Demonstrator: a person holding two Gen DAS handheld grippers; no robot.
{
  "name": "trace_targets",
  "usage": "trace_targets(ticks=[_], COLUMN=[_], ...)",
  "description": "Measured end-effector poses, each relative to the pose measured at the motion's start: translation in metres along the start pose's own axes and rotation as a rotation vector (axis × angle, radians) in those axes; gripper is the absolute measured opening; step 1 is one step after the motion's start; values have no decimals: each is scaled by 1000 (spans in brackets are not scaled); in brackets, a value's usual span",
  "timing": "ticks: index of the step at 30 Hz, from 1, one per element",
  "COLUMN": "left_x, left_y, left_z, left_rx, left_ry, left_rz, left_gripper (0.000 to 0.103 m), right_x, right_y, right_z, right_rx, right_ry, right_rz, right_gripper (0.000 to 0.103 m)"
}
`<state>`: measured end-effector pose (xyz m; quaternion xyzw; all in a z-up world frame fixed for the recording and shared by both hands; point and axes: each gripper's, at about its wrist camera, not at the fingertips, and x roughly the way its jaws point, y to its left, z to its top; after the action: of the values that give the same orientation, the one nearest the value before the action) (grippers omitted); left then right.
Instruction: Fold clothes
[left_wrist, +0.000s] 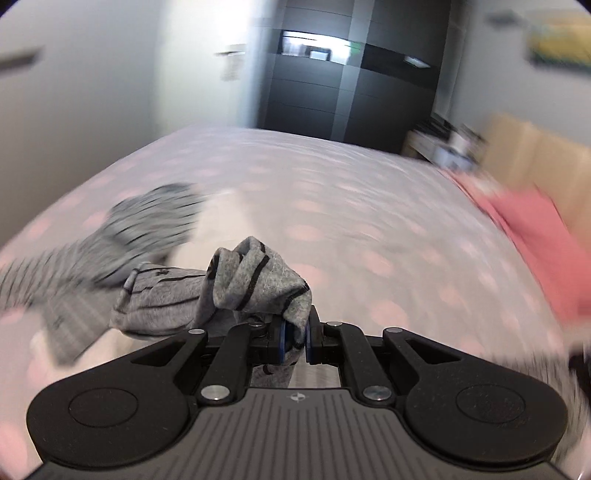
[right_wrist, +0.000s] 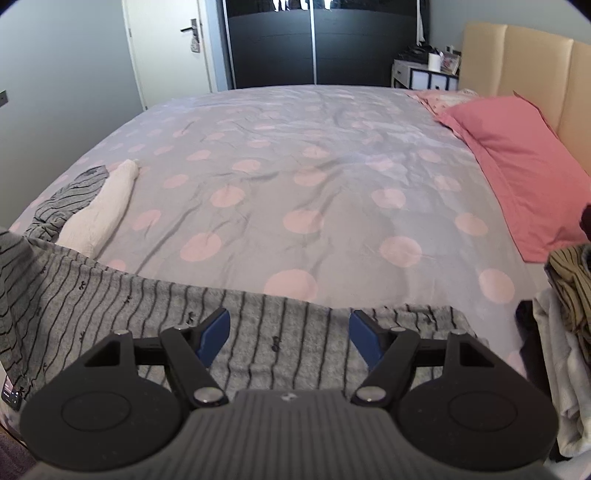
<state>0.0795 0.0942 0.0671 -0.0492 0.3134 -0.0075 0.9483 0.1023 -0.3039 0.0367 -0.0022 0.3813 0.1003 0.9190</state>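
Observation:
A grey garment with thin black stripes (right_wrist: 155, 317) lies spread along the near edge of the bed. My right gripper (right_wrist: 290, 338) is open just above it, its blue pads (right_wrist: 364, 338) wide apart and empty. My left gripper (left_wrist: 295, 338) is shut on a bunched part of the same grey striped garment (left_wrist: 255, 280), lifted above the bed; the rest trails to the left. The left wrist view is motion-blurred.
The bed has a grey cover with pink dots (right_wrist: 295, 166). A white garment (right_wrist: 103, 210) and another striped one (right_wrist: 70, 203) lie at the left. A pink pillow (right_wrist: 517, 155) and a clothes pile (right_wrist: 569, 314) are at the right. A dark wardrobe (right_wrist: 314, 40) stands behind.

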Motion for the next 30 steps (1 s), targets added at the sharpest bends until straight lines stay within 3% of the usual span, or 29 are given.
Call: trace_targets(ticks=[3, 6, 10, 15, 18, 22, 24, 26, 30], left_x=[5, 8, 11, 20, 23, 9, 5, 2, 5], left_y=[-52, -103, -153, -176, -171, -160, -153, -143, -116], left_z=[-17, -50, -107, -166, -167, -157, -152, -145, -123], left_rx=[160, 330, 560, 773, 755, 709, 686, 667, 610], left_ry=[37, 100, 185, 290, 333, 379, 396, 398, 369], left_rz=[-77, -171, -239, -231, -268, -370, -417, -424, -341], left_gripper=[7, 7, 7, 8, 12, 31, 38, 38, 38], right_x=[2, 6, 12, 23, 29, 38, 42, 45, 39], right_y=[-10, -17, -18, 5, 23, 46, 58, 70, 92], right_z=[-5, -10, -16, -24, -29, -36, -39, -42, -46], right_rx=[15, 25, 27, -38, -89, -158, -192, -224, -259], right_ry=[21, 46, 84, 135, 164, 202, 221, 238, 234], right_rz=[-12, -15, 0, 67, 115, 178, 209, 242, 307], right_gripper=[74, 74, 74, 74, 73, 71, 62, 61, 62])
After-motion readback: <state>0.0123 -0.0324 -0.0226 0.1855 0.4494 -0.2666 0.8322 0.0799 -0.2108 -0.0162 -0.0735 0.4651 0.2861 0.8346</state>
